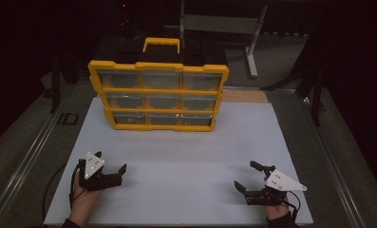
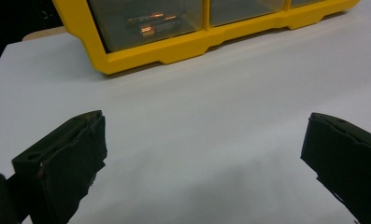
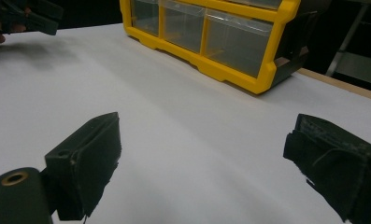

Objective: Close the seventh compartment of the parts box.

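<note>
Organizer [image 1: 158, 95] upright at white board's [image 1: 176, 180] far edge; L gripper [image 1: 111, 164] & R gripper [image 1: 249, 176] both jaws apart, bare board between.

The place looked like a lab or recording rig set up for handling trials. A plain white tabletop [image 1: 176, 171] sat on a frame with metal rails [image 1: 32, 147] along its sides, ringed by dark curtains and gloom. A grey metal stand [image 1: 252, 42] stood behind it, and a yellow parts organiser [image 1: 157, 95] with clear drawers sat upright on the tabletop.
</note>
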`<state>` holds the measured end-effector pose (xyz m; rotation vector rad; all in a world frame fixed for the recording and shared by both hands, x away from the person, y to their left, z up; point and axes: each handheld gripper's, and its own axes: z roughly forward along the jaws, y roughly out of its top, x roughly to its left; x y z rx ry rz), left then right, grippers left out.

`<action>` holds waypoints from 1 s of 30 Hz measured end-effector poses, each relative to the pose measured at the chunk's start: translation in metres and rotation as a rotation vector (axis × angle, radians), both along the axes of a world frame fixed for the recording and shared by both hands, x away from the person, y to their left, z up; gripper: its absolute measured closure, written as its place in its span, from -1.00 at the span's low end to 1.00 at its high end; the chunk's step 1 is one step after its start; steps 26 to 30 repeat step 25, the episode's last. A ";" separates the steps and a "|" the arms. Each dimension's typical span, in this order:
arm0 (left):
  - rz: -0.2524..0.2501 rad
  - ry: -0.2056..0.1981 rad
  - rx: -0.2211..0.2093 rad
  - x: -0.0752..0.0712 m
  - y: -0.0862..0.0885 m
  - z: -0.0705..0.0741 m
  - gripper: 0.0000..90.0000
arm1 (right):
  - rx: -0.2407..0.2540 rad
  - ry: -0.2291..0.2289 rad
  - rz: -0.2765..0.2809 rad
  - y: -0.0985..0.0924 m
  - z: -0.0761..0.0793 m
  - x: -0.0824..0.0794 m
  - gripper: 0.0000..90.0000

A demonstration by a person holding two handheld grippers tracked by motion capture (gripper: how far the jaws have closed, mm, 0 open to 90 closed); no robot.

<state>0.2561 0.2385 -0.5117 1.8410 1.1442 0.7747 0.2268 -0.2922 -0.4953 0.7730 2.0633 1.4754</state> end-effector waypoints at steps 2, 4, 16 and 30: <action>0.002 -0.004 0.004 0.000 0.000 0.000 -1.00 | 0.000 0.000 0.003 0.000 0.000 0.000 -0.80; 0.006 -0.010 0.011 -0.001 -0.001 0.000 -1.00 | -0.001 0.001 0.003 0.000 -0.001 0.001 -0.80; 0.009 -0.015 0.004 -0.002 -0.001 0.001 -1.00 | -0.004 0.005 0.002 0.000 -0.001 0.001 -0.80; 0.000 -0.020 0.004 -0.003 -0.002 0.001 -1.00 | -0.003 0.007 0.001 0.000 -0.002 0.001 -0.80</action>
